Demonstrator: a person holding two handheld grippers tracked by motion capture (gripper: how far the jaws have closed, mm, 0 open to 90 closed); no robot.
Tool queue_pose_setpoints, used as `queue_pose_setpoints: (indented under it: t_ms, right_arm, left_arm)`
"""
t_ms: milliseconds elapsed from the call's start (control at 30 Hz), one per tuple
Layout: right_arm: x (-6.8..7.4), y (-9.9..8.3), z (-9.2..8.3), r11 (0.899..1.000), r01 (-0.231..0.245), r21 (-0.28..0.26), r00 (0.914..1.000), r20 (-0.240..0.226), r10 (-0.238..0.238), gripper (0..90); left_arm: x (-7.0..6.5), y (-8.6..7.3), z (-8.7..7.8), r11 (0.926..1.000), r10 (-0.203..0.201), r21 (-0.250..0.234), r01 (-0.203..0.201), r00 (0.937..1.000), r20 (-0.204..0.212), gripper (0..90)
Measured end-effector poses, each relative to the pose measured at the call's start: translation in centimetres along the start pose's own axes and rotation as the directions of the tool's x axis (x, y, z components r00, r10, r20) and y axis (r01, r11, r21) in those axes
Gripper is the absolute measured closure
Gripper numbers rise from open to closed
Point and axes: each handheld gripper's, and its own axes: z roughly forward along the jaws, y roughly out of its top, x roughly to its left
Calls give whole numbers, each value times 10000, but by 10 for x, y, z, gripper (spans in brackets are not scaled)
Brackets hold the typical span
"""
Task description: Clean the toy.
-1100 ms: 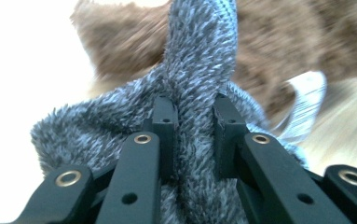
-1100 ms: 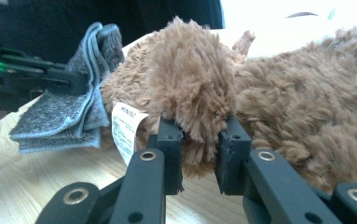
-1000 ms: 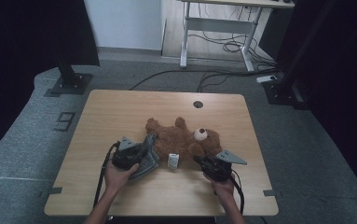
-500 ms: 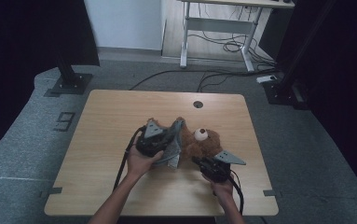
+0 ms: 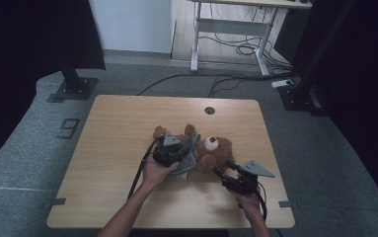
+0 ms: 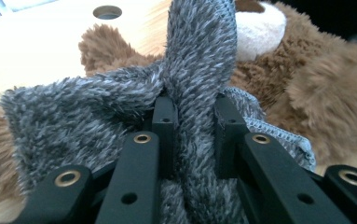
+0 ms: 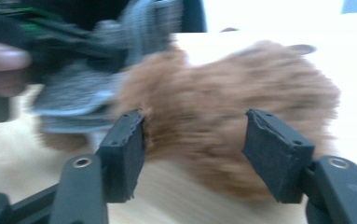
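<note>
A brown teddy bear (image 5: 219, 152) lies on its back in the middle of the wooden table (image 5: 122, 128). My left gripper (image 5: 188, 146) is over its body, shut on a fold of grey fuzzy cloth (image 5: 190, 160) that drapes across the bear. In the left gripper view the grey fuzzy cloth (image 6: 199, 70) rises between the left gripper's (image 6: 192, 122) pads, with the teddy bear (image 6: 306, 79) behind it. My right gripper (image 5: 224, 170) sits by the bear's near right side. Its jaws have just been opening; the right gripper (image 7: 195, 135) now stands open around the teddy bear's fur (image 7: 227, 107).
A round cable hole (image 5: 209, 110) sits near the table's far edge. Behind the table stand a white desk frame (image 5: 226, 29) and floor cables (image 5: 236, 49). Black stand bases (image 5: 73, 89) flank the table on the carpet.
My left gripper carried the grey cloth rightward from the bear's left side onto its body. The right gripper's jaws spread apart and it drew back slightly toward the near edge.
</note>
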Motion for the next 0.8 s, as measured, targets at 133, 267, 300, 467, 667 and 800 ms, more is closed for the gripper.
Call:
queue_pose_setpoints:
  t_ms: [133, 267, 300, 467, 667, 800]
  right_arm:
    - [-15, 1, -6, 9997, -240, 7, 9980, 588, 239, 305]
    - [-22, -3, 6, 9973, -549, 484, 9980, 352, 532, 270]
    - [-20, -7, 16, 9950, -611, 796, 9981, -20, 615, 292]
    - [-12, -10, 30, 9933, -210, 1140, 9996, -165, 230, 460]
    - [-10, -14, 41, 9926, -3, 1218, 9968, -796, 100, 613]
    - [-9, -14, 42, 9923, 30, 1237, 9961, -880, 79, 621]
  left_arm:
    - [2, -7, -6, 9999, -83, -74, 84, 9999, 101, 744]
    - [5, -11, -11, 9997, -203, -122, 205, 9997, 145, 744]
    - [5, -13, -12, 9997, -231, -116, 234, 9996, 187, 744]
    - [5, -15, -16, 9999, -151, -55, 151, 9999, -28, 744]
    - [7, -22, -31, 9996, -261, -49, 261, 9997, -11, 740]
    - [6, -17, -43, 9996, -202, -209, 202, 9998, -12, 736]
